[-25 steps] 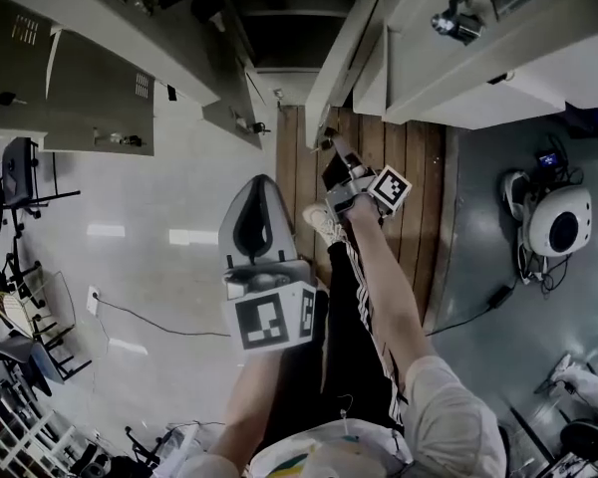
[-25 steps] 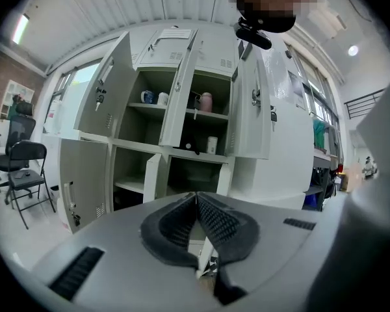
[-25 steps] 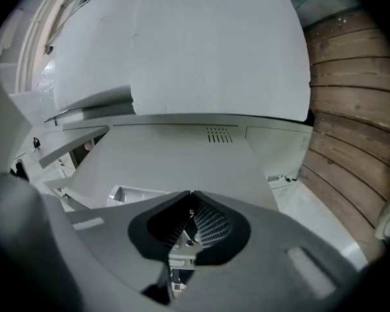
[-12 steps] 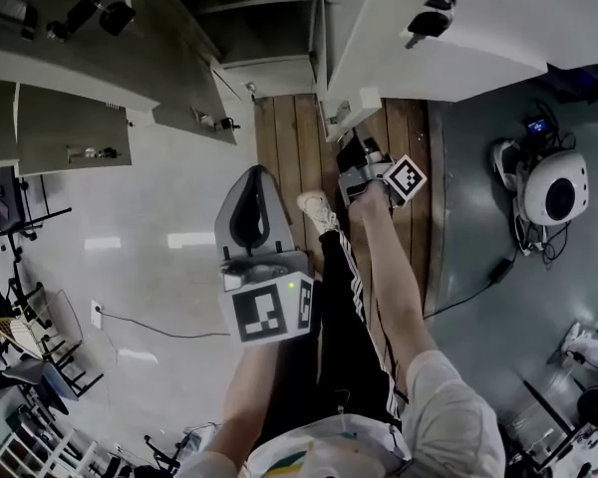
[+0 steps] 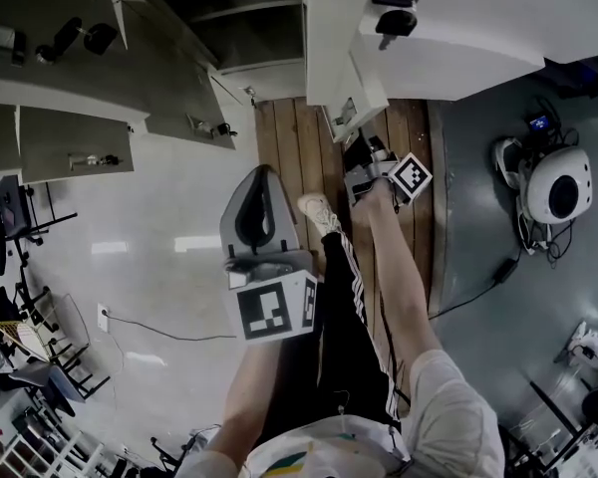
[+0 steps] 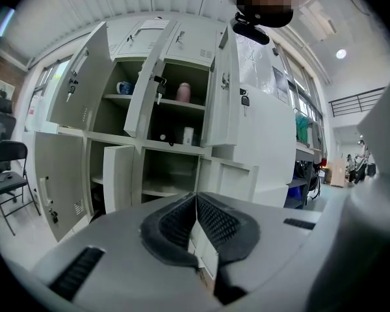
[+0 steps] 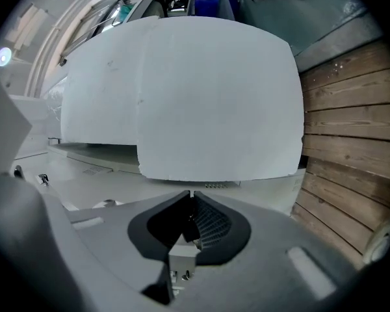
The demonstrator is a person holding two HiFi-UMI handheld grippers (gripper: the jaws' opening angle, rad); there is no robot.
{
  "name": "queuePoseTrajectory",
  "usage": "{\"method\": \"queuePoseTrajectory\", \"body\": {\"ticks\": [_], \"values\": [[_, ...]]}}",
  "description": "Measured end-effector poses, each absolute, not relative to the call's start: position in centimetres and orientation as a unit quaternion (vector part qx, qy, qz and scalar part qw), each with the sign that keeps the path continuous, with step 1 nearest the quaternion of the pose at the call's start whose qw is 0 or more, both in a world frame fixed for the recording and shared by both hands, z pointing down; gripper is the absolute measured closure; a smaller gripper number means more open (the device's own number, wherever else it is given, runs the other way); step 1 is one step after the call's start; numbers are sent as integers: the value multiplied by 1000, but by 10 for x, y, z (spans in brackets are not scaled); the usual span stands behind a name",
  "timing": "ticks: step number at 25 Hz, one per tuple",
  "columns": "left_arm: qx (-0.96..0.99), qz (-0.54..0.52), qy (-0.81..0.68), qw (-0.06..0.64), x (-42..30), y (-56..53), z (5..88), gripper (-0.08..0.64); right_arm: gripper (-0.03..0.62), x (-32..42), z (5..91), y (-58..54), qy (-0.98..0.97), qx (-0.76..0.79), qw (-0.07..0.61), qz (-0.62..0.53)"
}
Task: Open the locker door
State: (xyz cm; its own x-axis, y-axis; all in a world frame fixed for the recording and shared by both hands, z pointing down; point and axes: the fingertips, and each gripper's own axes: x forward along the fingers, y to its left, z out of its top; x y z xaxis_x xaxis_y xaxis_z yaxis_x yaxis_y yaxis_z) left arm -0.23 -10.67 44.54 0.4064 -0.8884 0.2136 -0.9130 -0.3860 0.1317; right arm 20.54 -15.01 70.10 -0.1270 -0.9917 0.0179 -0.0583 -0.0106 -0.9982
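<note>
The right claw (image 5: 360,155) is on the far side. Its jaws are closed on a small grey metal tab (image 7: 181,257) at the edge of the pale grey metal locker door (image 5: 331,58). The door stands swung out beside a dark open compartment, above the brown wooden plank floor (image 5: 297,152). The left claw (image 5: 262,179) hangs nearer and to the left, well apart from the door. Its ribbed black pads (image 6: 218,221) are pressed together with nothing between them. It faces a bank of pale lockers (image 6: 182,168) with several doors ajar and a pink container (image 6: 182,91) on one shelf.
</note>
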Motion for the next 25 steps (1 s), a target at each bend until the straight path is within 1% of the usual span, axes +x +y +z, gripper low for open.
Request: {"method": "queuePoseTrajectory", "body": {"ticks": [4,5,6,8,12,15,16,18,21,25], "values": [[831,57,-542,111,0,-107,446,543,567,205,698,-151,545,-489,445,-515],[831,57,-543,112,0,-107,446,545,482,205,694,-152,551,-485,447,-512],[830,58,-543,113,1,-107,446,543,412,206,690,-154,556,-481,448,-508],[831,59,-541,112,4,-107,445,543,403,209,683,-158,566,-479,445,-502],[837,57,-534,107,12,-108,435,543,382,212,675,-163,573,-497,418,-500],[840,51,-531,99,15,-110,421,543,353,212,671,-160,559,-506,416,-507],[841,48,-530,96,15,-111,415,543,347,212,671,-159,555,-514,411,-509],[842,43,-530,91,15,-113,405,543,313,211,667,-159,555,-531,394,-505],[843,38,-529,82,15,-115,392,543,289,212,657,-161,556,-551,380,-494],[844,33,-530,76,13,-115,381,543,285,217,645,-159,556,-569,368,-481]]}}
